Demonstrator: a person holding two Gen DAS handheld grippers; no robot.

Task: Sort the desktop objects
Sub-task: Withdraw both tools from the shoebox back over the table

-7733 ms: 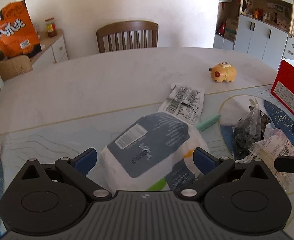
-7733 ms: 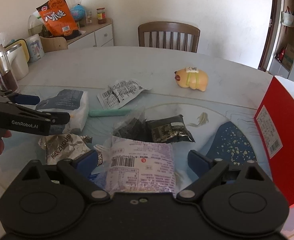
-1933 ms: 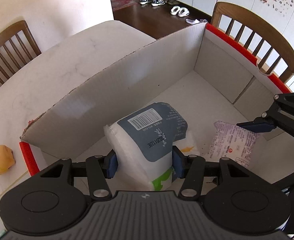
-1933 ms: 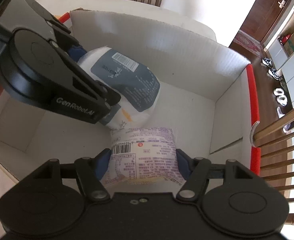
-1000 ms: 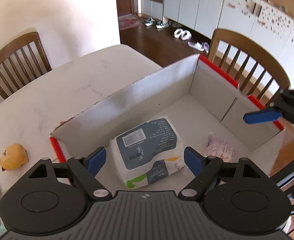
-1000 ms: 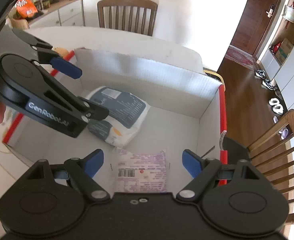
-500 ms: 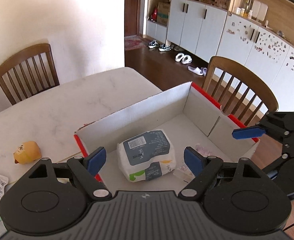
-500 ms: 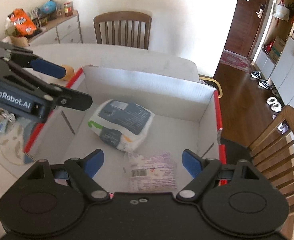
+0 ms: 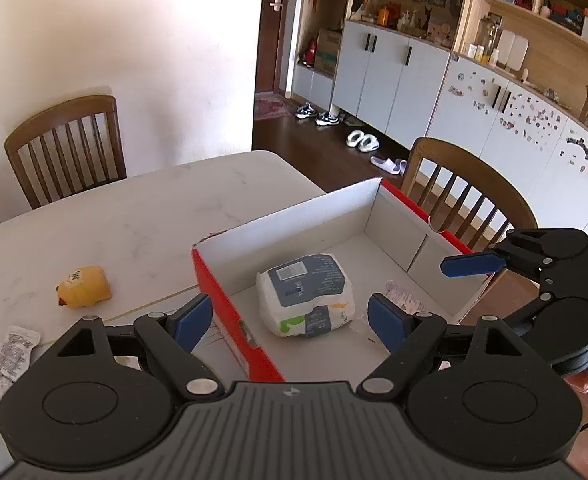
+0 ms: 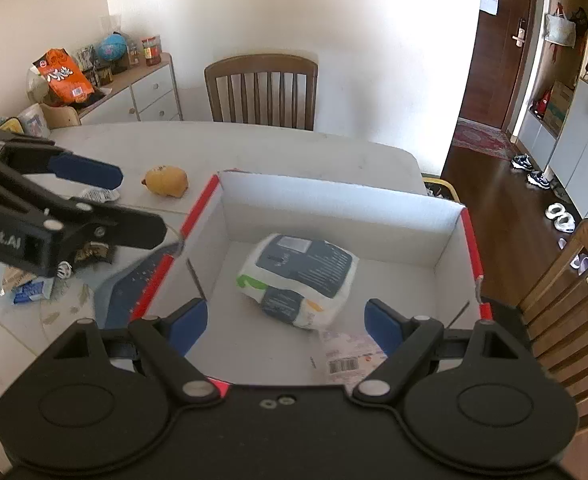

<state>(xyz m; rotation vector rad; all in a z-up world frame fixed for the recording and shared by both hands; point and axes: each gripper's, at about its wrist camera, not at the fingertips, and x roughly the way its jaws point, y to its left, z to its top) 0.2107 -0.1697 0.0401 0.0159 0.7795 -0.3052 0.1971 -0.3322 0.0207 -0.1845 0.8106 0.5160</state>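
Cardboard box, red outside and white inside, sits on the pale marble desk holding 2 soft plastic packs: a plump tissue pack and a flat snack bag near it. Both tongs, left and right, are spread apart, gripping nothing.

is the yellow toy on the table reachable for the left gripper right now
Probably yes: the left gripper is open and empty, and the yellow toy lies alone on bare table, outside the box.

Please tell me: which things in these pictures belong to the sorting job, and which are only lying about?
Job: red box; white-and-grey pack and purple-printed packet inside it; yellow toy and wrappers on the table.

Lying about: chairs, orange snack bag, globe, shoes.
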